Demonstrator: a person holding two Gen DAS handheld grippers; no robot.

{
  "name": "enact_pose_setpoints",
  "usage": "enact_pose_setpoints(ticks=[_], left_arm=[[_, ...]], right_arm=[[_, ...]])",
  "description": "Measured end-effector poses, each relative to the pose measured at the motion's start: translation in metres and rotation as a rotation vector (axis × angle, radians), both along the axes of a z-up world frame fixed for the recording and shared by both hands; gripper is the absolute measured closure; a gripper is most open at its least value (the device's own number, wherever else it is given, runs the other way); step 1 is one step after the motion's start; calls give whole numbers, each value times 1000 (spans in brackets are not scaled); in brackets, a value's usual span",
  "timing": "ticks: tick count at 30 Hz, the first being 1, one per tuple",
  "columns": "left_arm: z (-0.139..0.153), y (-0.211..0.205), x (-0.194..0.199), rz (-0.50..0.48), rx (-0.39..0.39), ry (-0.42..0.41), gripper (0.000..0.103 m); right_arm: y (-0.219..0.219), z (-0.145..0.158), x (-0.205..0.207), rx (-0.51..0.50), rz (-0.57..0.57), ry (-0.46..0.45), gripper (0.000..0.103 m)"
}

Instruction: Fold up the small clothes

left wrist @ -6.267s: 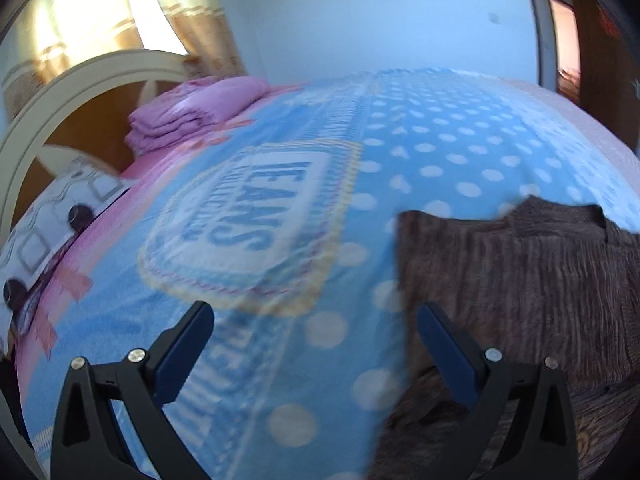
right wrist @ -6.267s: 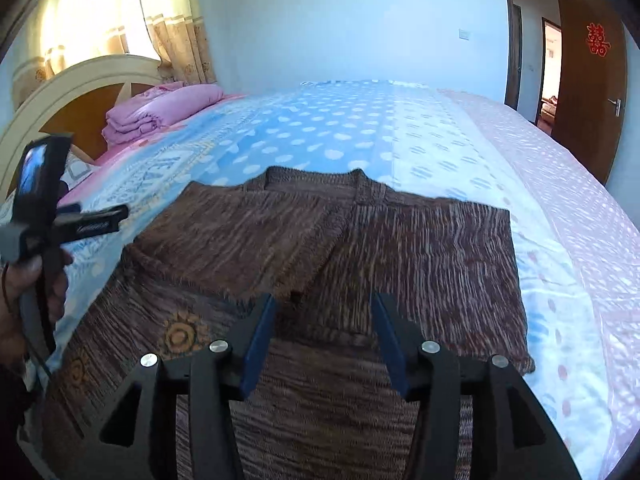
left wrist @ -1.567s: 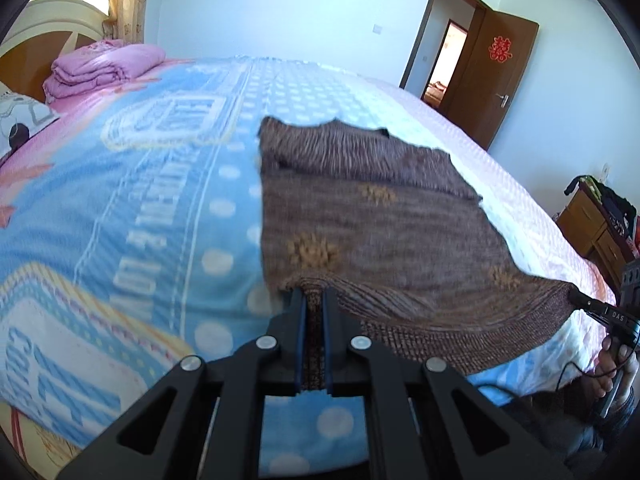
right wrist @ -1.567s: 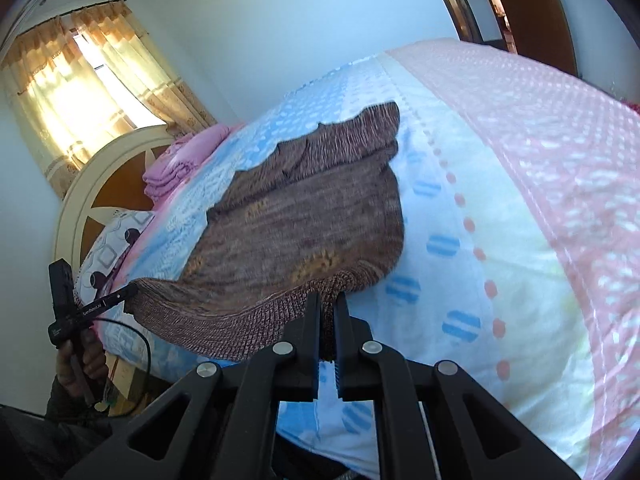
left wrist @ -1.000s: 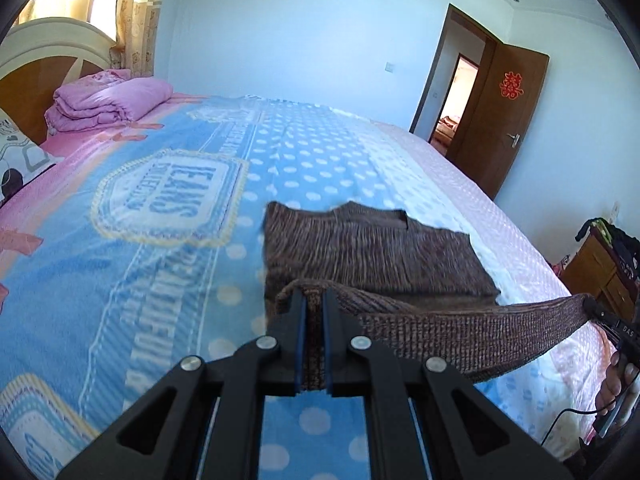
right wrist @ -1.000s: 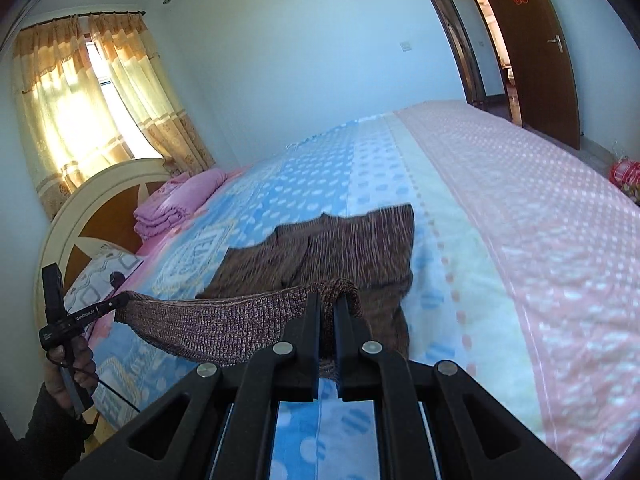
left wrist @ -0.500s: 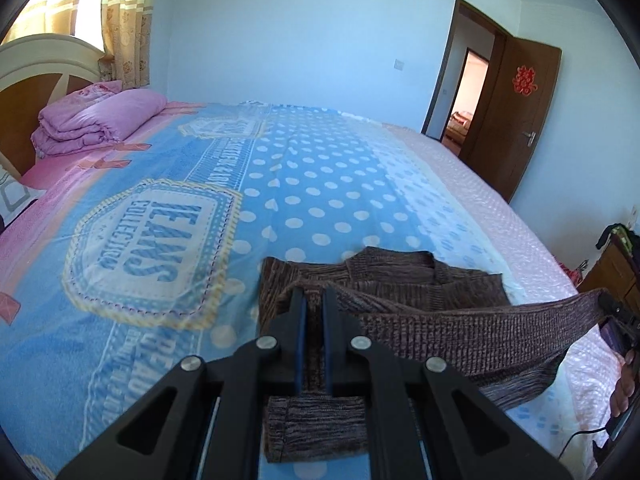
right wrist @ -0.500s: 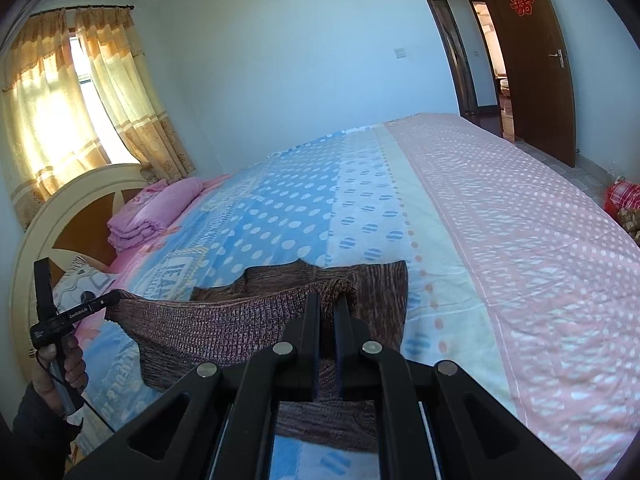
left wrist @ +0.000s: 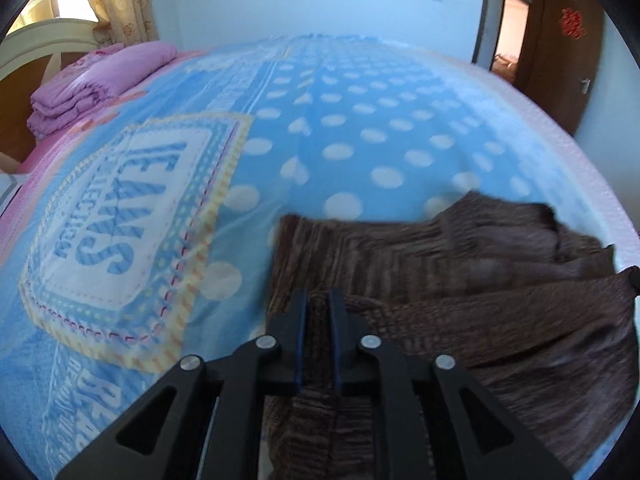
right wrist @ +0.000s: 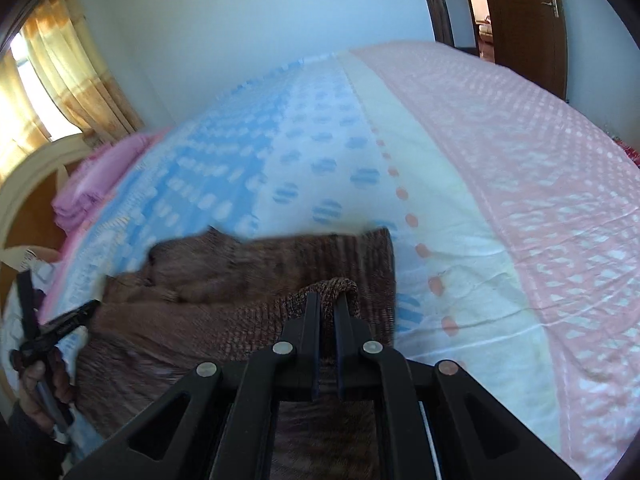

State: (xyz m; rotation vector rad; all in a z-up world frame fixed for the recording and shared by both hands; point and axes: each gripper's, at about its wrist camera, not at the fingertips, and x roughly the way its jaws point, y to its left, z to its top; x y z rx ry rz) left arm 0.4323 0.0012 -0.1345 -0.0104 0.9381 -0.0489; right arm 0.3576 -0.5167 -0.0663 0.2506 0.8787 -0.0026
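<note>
A brown knitted sweater [left wrist: 460, 280] lies on the bed, its bottom hem doubled over toward the collar. My left gripper [left wrist: 318, 300] pinches the left corner of that hem; its jaws are starting to open with the knit still between the pads. My right gripper [right wrist: 328, 300] grips the right corner of the sweater [right wrist: 240, 280], where a loop of hem bulges over its fingertips, and its jaws are easing apart too. In the right wrist view the left gripper [right wrist: 60, 328] shows at the far left, held by a hand [right wrist: 40, 380].
The bed cover [left wrist: 360, 120] is blue with white dots and turns pink [right wrist: 520, 160] on the right. A folded pink blanket [left wrist: 100, 76] lies by the headboard [left wrist: 24, 52]. A brown door [left wrist: 568, 52] stands open at the far right.
Both grippers carried the sweater's hem forward and down over its upper half, close to the bed. The hem now sags near the collar instead of hanging taut in the air.
</note>
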Motion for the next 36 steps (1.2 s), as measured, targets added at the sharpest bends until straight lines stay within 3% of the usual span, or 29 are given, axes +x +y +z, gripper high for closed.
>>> enact_pose_setpoints(ticks=[1,2,4,5,6,9,12,15,21,25,31,36], left_arm=[[-1,2,-3,3,-2,-4,79],[1,3,-8,6,6,-21,72],[10,5,-26,-7,55,-61,45],[16,6,-39,-31,68,-84,41],[19,6,-46,-43,84,-93,34],[26,4,-68,-96,144,-145,31],[21,-10,-75,-152,196,-151,17],[9,-26,-58,-147,299,-158,16],[12,-2,-6,59,337,-140,16],[13,27,14,150,289,-82,16],[18,49,-16,148,316,-119,16],[21,17,-43,0,346,-179,9]], right_arm=[[-2,-3,-2,-10,-7,6,84],[-4,-3,-6,-19,-10,8,65],[-4,0,-20,-59,1,-4,39],[-1,4,-26,-94,14,-14,37],[3,6,-29,-128,34,-17,37],[21,6,-29,-248,102,2,37],[43,-3,-17,-346,160,30,37],[59,-6,2,-399,188,40,37],[57,23,48,-491,62,-68,37],[50,38,44,-395,34,-97,37],[83,22,1,-387,221,-67,37],[142,7,-2,-499,425,-59,37]])
